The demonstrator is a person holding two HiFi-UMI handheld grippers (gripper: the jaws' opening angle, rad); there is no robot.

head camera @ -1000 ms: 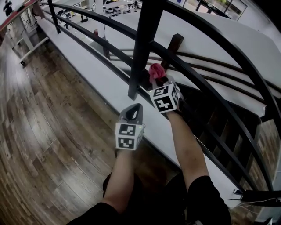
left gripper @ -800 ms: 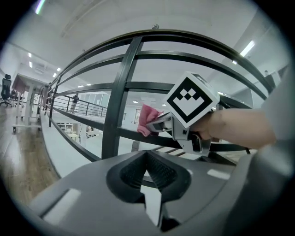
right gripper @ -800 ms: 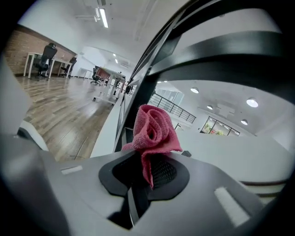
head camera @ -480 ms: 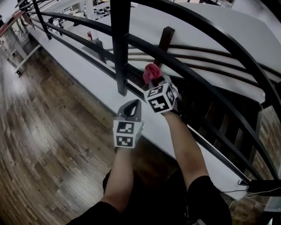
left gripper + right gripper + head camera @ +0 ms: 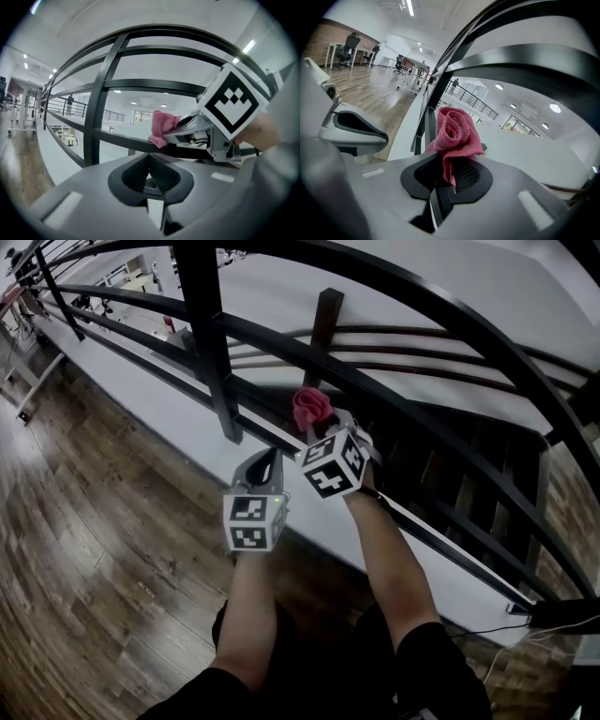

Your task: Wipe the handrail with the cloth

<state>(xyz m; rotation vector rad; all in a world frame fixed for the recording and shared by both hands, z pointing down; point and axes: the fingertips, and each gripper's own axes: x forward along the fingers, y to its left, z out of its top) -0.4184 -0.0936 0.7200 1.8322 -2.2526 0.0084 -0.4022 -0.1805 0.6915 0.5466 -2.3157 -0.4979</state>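
The pink cloth (image 5: 454, 131) is bunched into a wad sitting on the black handrail bar (image 5: 117, 139), and only its lower tail is pinched in my right gripper (image 5: 450, 171). My left gripper (image 5: 151, 176) hangs just beside it, jaws together on nothing. My worry is that with such a thin bit clamped, dragging along the bar could tug the cloth free. The upright post (image 5: 211, 362) is also near, so it's easy to bump.
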